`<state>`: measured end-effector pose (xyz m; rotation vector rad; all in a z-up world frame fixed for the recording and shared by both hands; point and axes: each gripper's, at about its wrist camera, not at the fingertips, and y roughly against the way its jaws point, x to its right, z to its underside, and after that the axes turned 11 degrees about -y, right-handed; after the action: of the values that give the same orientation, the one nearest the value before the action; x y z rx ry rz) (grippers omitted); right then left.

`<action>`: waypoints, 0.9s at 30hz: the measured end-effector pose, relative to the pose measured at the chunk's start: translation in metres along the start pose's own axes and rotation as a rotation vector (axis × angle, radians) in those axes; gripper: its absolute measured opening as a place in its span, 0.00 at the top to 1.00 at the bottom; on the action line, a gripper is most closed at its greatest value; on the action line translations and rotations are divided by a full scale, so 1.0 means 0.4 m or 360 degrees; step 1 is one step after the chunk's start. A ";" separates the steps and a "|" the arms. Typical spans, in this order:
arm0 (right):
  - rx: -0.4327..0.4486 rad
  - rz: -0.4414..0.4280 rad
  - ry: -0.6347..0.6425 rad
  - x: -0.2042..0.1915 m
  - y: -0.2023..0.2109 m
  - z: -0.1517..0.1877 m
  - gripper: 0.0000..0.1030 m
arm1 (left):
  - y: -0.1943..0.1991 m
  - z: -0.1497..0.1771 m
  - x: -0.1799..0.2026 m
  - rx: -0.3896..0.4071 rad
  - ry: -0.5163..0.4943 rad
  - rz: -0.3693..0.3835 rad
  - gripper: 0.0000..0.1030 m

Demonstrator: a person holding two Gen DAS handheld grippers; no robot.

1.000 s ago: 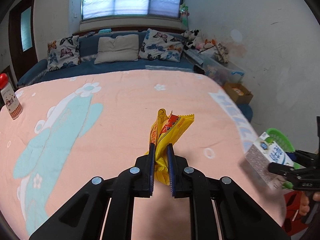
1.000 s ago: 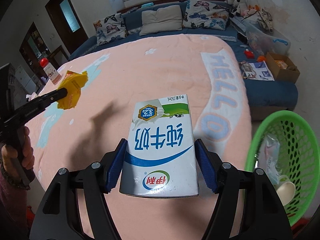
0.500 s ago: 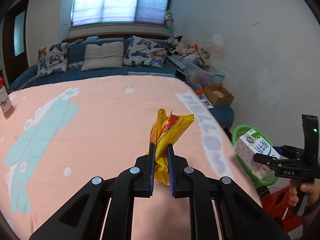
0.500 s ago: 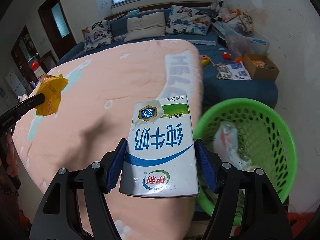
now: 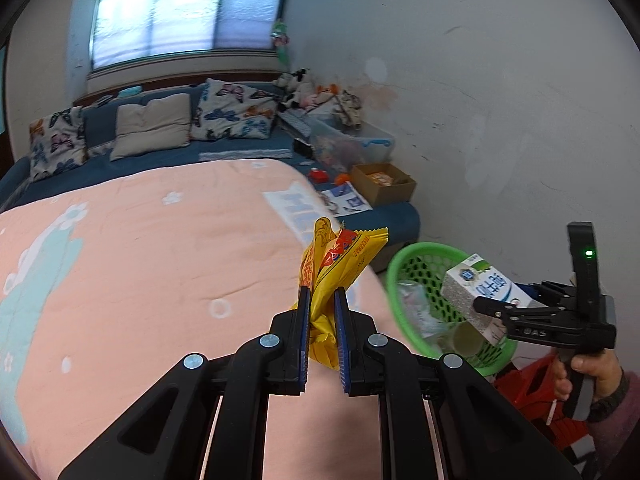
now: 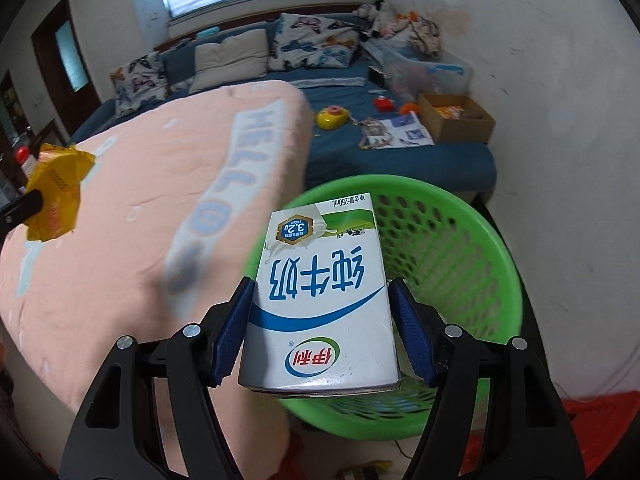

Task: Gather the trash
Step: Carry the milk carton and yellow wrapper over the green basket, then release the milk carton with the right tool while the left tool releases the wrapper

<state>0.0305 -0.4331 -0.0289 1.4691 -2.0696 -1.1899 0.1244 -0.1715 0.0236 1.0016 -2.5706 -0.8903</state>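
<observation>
My left gripper (image 5: 322, 300) is shut on a crumpled yellow snack wrapper (image 5: 334, 268), held over the right part of the pink blanket (image 5: 140, 260). A white, blue and green milk carton (image 6: 320, 292) is clamped in my right gripper (image 6: 322, 292), hanging over the near rim of a green plastic basket (image 6: 472, 240) on the floor beside the bed. The left wrist view shows the carton (image 5: 486, 292) above the basket (image 5: 404, 264), which holds a plastic bag and a paper cup. The wrapper (image 6: 56, 192) appears at the left edge of the right wrist view.
Blue bedding (image 6: 400, 156) beyond the blanket carries toys, papers, a cardboard box (image 6: 456, 120) and a clear storage bin (image 6: 436, 70). Pillows (image 5: 152, 126) line the headboard under the window. A white wall stands right of the basket. Something red (image 6: 600, 412) lies on the floor nearby.
Both grippers have swung right across the bed with their loads. The carton, earlier over the blanket, now hangs over the basket; the wrapper has neared the bed's right edge.
</observation>
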 end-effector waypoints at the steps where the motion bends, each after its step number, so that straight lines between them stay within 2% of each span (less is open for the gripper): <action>1: -0.0002 0.0014 -0.0012 0.011 -0.005 -0.001 0.34 | -0.007 -0.004 0.010 -0.0001 -0.0007 0.0008 0.89; 10: -0.0038 0.0071 -0.0154 0.120 -0.041 -0.001 0.32 | -0.059 -0.032 0.103 -0.0025 -0.0087 0.0103 0.89; 12: -0.0035 0.0076 -0.0174 0.129 -0.039 0.001 0.29 | -0.072 -0.038 0.123 -0.0030 -0.0103 0.0117 0.89; 27: 0.0020 0.0066 -0.0185 0.172 0.023 0.037 0.25 | -0.207 -0.070 0.265 -0.0132 -0.0147 0.0278 0.89</action>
<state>-0.0132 -0.4872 -0.0432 1.3860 -2.1758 -1.2760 0.1023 -0.3041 -0.0053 0.7168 -2.6232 -1.0071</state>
